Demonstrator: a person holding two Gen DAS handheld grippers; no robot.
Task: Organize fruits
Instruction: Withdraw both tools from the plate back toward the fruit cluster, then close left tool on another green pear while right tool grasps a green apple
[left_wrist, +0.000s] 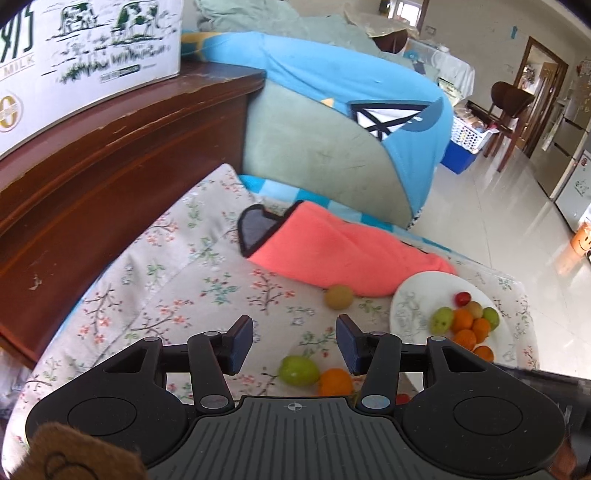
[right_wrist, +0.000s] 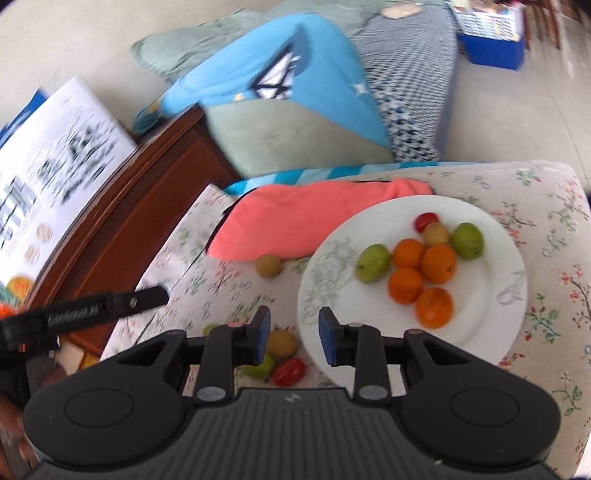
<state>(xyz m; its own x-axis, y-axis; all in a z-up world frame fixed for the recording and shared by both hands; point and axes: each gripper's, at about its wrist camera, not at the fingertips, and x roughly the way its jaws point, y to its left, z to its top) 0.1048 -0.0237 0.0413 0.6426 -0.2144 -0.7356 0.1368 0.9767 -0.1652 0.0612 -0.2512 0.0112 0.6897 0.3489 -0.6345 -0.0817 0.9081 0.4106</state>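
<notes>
left tool (left_wrist: 294, 341) agape, empty | right tool (right_wrist: 294, 334) seemingly gapped, empty | round glossy plate (right_wrist: 491, 325)

A plate (right_wrist: 491, 317) sits on the floral cloth (right_wrist: 546, 229), holding oranges (right_wrist: 437, 264), green fruits (right_wrist: 373, 263) and a cherry tomato (right_wrist: 425, 220). A folded towel (right_wrist: 295, 218) lies behind the plate. One fruit (right_wrist: 268, 265) lies between towel and plate; others (right_wrist: 282, 343) lie left of the plate's near rim.

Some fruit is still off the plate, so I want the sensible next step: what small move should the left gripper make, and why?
Probably lower the left gripper, open and empty, onto the green fruit just below its fingertips. It lies on the floral cloth, not on the white plate.
</notes>
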